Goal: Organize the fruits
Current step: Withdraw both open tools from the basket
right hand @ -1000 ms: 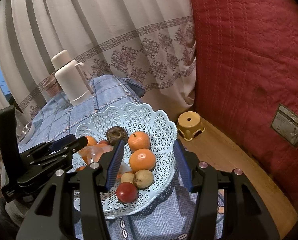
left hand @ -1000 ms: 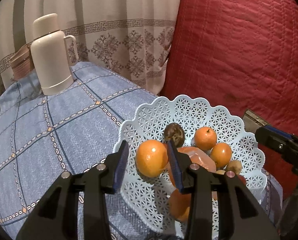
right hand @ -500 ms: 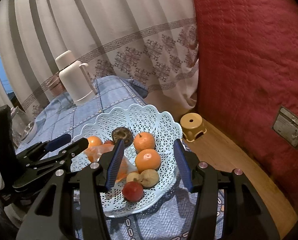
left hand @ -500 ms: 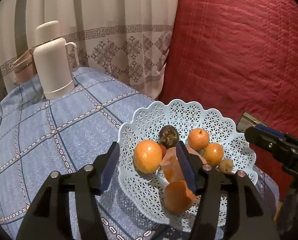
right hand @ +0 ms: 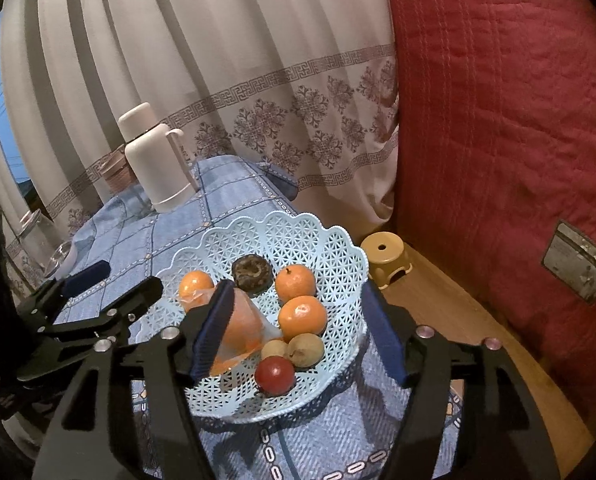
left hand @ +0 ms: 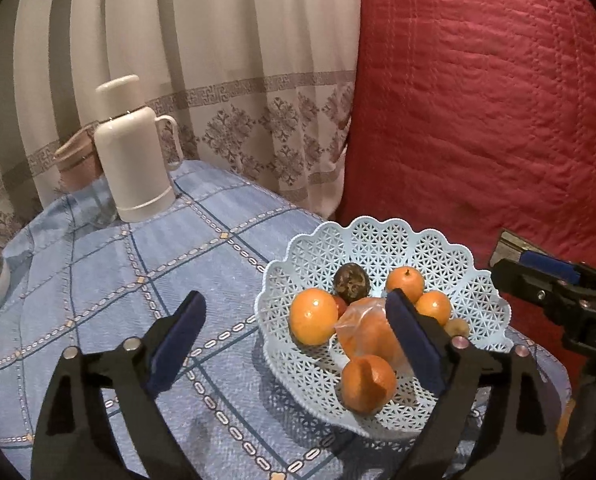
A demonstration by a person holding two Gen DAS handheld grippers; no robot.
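A pale blue lattice fruit basket (left hand: 382, 236) (right hand: 330, 248) sits at the table's right corner. It holds several oranges, among them a large one (left hand: 313, 316), a plastic-wrapped orange fruit (left hand: 368, 334) (right hand: 246, 320), a dark wrinkled fruit (left hand: 351, 278) (right hand: 252, 268), a red fruit (right hand: 275, 375) and small tan fruits (right hand: 306, 350). My left gripper (left hand: 294, 332) is open and empty, above and in front of the basket. My right gripper (right hand: 296, 324) is open and empty, its jaws either side of the basket. Each gripper shows in the other's view (left hand: 554, 292) (right hand: 98, 300).
A white thermos (left hand: 132, 152) (right hand: 156, 164) and a brown pot (left hand: 76, 160) stand at the table's far edge by the curtain. A glass jar (right hand: 38, 236) is at the left. A red quilt (left hand: 478, 100) hangs to the right. A small yellow stool (right hand: 386, 256) is on the floor.
My left gripper let go of the large orange, opened wide and pulled back and up from the basket. My right gripper rose slightly and stayed open.
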